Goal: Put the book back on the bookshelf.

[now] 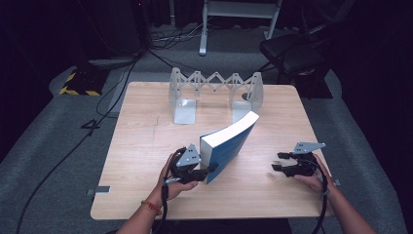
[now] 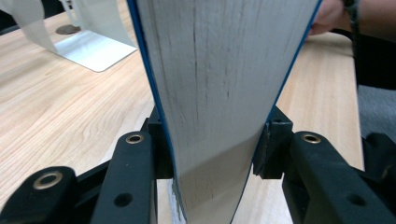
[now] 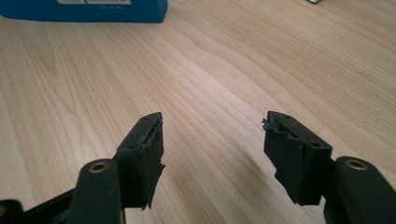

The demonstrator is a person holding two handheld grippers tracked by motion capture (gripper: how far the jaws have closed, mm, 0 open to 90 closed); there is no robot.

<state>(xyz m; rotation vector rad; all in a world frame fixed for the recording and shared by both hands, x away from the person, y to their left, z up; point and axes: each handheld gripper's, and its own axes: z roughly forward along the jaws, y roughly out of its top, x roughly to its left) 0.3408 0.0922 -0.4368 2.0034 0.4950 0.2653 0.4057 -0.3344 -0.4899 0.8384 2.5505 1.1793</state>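
Thick blue-covered paperback book (image 1: 229, 145), frame centre, tilted: probably heavy, bends | left gripper (image 1: 210, 169) clamps its lower corner; grip nearer spine | right gripper (image 1: 279, 162) gapes empty, lower right.

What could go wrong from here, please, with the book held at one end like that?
The left gripper clamps the blue book at its near end alone, so the tilted, bowed book may twist or slip out. The right gripper is open and apart from it, giving no support. If the book swings forward, its far end could knock the metal rack standing just behind.
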